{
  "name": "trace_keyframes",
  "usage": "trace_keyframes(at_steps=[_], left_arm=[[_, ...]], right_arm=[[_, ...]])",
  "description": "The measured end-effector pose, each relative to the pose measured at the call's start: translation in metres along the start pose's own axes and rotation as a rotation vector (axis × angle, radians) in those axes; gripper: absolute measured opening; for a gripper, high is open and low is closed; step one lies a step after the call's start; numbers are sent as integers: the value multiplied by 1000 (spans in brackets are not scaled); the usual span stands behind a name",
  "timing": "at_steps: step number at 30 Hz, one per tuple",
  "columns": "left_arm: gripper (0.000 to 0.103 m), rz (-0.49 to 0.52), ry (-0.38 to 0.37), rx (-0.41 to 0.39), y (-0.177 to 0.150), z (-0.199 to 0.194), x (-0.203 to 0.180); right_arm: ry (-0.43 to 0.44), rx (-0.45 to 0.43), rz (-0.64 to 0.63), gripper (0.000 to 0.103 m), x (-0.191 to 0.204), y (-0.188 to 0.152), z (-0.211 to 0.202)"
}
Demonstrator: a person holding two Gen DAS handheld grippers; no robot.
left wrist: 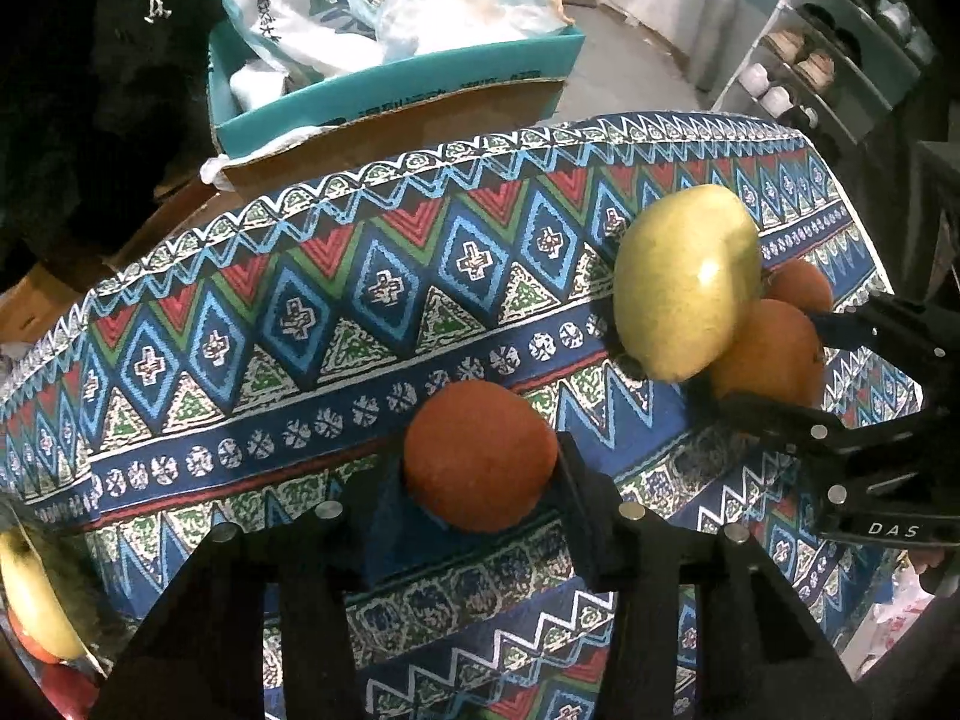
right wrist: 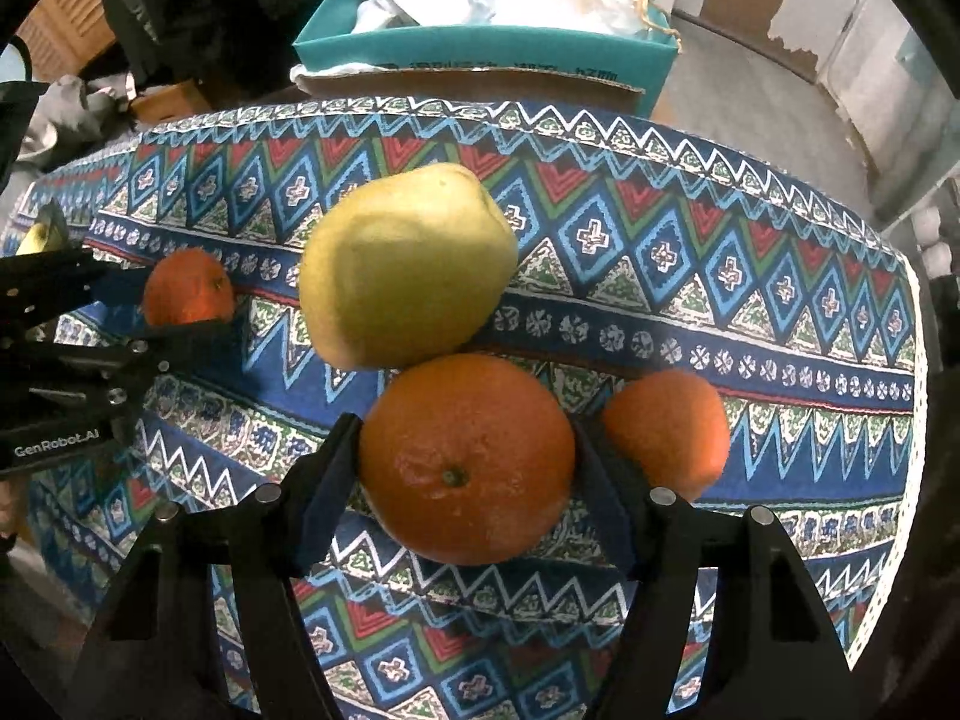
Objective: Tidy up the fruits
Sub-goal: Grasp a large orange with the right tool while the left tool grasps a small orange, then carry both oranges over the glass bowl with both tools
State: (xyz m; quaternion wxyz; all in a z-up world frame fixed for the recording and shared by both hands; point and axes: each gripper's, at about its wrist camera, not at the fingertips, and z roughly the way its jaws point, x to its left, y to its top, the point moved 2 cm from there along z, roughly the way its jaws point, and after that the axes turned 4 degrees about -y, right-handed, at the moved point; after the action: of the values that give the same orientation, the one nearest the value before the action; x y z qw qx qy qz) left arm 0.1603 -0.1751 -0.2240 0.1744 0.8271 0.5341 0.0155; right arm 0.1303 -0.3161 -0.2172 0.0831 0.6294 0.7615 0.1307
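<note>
A small orange [left wrist: 479, 456] is clenched by the left gripper [left wrist: 480, 468]; a larger orange [right wrist: 467, 459] is flanked by the right gripper [right wrist: 465, 468], contact unclear; a pear [right wrist: 405, 264] touches it.

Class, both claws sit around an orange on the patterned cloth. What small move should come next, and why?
Probably lift the left claw straight up: it is shut on its small orange, which stands apart from the pear, while the right claw only brackets the large orange.
</note>
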Motion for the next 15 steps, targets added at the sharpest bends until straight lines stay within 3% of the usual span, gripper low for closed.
trace_keyframes(at_steps=[15], left_arm=[[47, 4, -6, -76, -21, -52, 5]], right_arm=[[21, -74, 16, 69, 20, -5, -33]])
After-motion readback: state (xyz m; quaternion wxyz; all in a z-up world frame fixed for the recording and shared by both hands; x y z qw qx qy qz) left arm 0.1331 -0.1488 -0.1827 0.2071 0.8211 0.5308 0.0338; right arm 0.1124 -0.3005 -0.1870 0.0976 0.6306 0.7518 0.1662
